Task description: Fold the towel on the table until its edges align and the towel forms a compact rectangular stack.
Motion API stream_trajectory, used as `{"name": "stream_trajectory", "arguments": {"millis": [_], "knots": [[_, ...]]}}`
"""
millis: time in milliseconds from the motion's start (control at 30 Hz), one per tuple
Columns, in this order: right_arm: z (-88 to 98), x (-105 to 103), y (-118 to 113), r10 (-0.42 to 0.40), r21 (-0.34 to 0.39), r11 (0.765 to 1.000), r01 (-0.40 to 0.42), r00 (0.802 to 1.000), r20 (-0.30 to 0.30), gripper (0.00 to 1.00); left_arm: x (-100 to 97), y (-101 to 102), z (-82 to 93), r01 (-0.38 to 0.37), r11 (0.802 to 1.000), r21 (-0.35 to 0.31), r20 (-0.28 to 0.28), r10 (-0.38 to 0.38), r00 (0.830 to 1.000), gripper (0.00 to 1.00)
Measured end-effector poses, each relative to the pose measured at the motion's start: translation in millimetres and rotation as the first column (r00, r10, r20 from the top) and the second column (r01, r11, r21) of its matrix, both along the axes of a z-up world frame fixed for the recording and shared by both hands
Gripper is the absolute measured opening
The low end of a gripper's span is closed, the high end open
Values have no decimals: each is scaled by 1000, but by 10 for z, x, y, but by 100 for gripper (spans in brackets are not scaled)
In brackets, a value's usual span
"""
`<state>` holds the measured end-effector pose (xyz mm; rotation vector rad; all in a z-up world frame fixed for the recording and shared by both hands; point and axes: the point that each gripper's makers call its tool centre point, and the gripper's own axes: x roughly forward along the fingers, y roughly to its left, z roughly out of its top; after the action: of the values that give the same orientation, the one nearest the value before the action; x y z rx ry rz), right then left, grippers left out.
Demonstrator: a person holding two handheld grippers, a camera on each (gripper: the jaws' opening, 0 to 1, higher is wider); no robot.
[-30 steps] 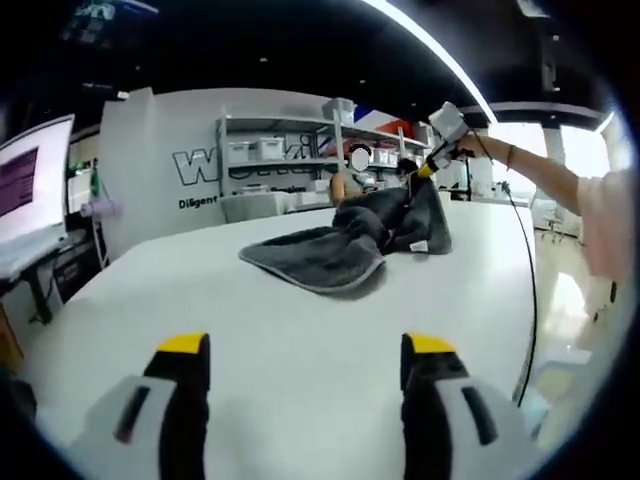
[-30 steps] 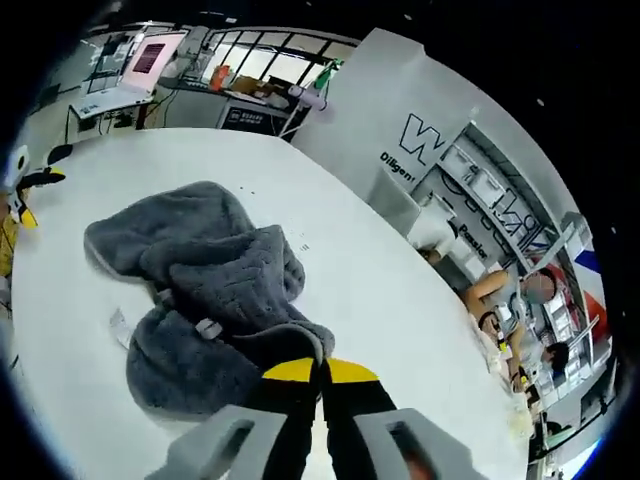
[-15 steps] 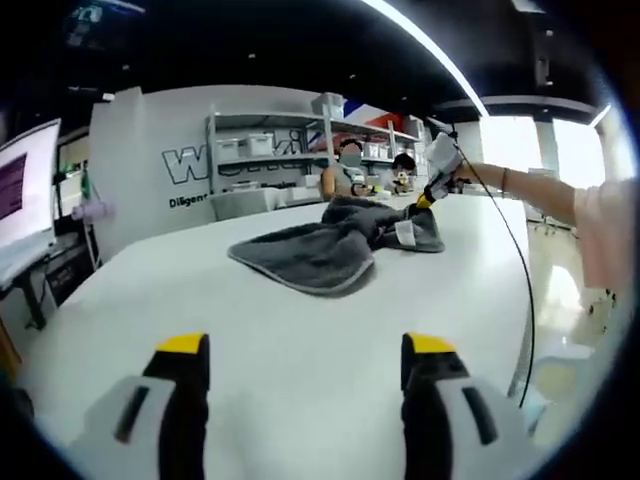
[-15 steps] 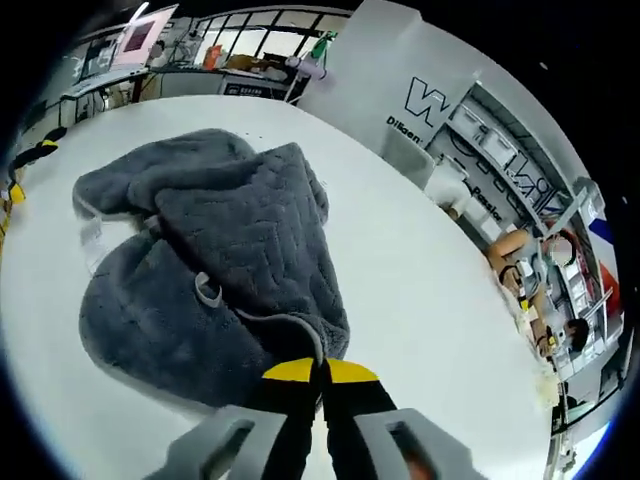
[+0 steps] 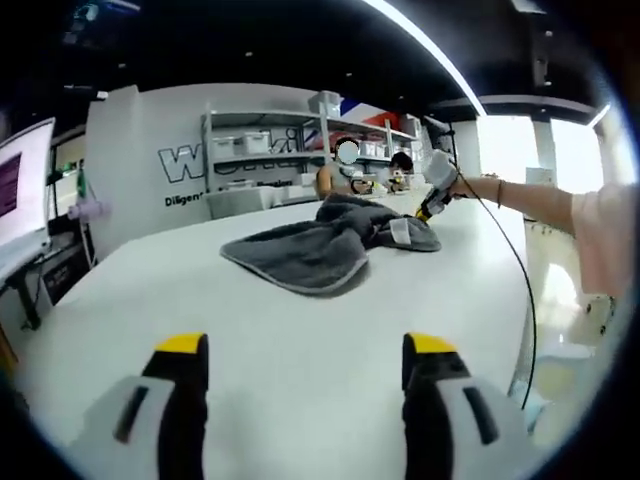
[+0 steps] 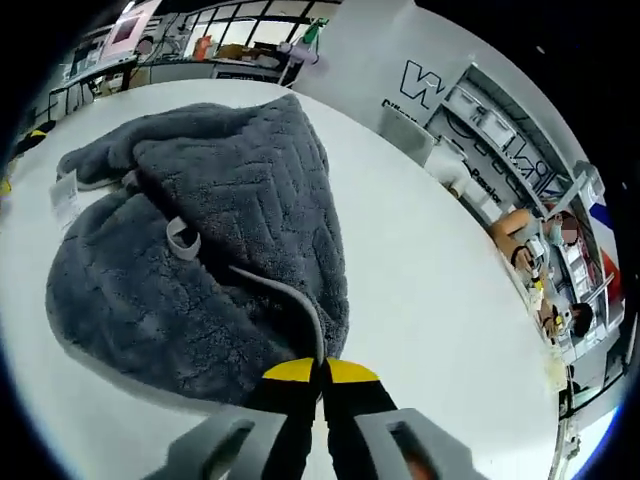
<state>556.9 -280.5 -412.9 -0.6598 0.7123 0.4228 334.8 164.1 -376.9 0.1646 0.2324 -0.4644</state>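
Basically, the white table [image 5: 300,330] is taking up most of the left gripper view, and the grey towel [image 5: 330,245] is lying on it toward the far side, well apart from the left gripper. It is sitting in a loose, rumpled heap, partly doubled over itself, nowhere near a neat rectangle yet. In the right gripper view the towel [image 6: 190,260] is spreading up and to the left of the jaws, its embossed pile showing, a bound edge curving down toward the jaw tips, and a small hanging loop [image 6: 182,238] and a white label [image 6: 66,196] lying on it.

The left gripper [image 5: 298,385] is hovering over bare table near the close edge, jaws standing wide apart with nothing between them. The right gripper [image 6: 321,372] is closed tight, yellow tips meeting, pinching the towel's hem at a corner; it is showing in the left gripper view too, at the far end of the towel [image 5: 432,205], held by the person's outstretched arm.

Judging by the look, the towel is thick, soft and limp, light enough for one pinch, and likely to sag and bunch rather than hold shape. It is not slippery or fragile. Best holds are the hemmed corners; the left gripper probably wants the matching corner along the same edge.
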Motion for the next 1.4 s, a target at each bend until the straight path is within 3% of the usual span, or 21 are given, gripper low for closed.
{"name": "stream_trajectory", "arguments": {"millis": [233,500,767,1133,1400], "knots": [[108,-1,5,-1,4,1000,1,1000,30,4,1,-1,-3,0,1000,10,-5,0,1000,84],[451,-30,-25,-19,39,999,14,991,133,14,19,-54,13,13,1000,24,-9,-13,1000,83],[714,-127,-59,-51,98,995,32,981,189,22,17,-97,8,28,999,24,-12,-28,1000,83],[1026,-440,51,-45,202,979,-5,969,242,28,33,-111,22,43,999,28,-9,-42,999,83],[1097,-719,161,-31,270,962,-42,965,260,36,31,-111,-38,48,997,53,-29,-47,998,82]]}}
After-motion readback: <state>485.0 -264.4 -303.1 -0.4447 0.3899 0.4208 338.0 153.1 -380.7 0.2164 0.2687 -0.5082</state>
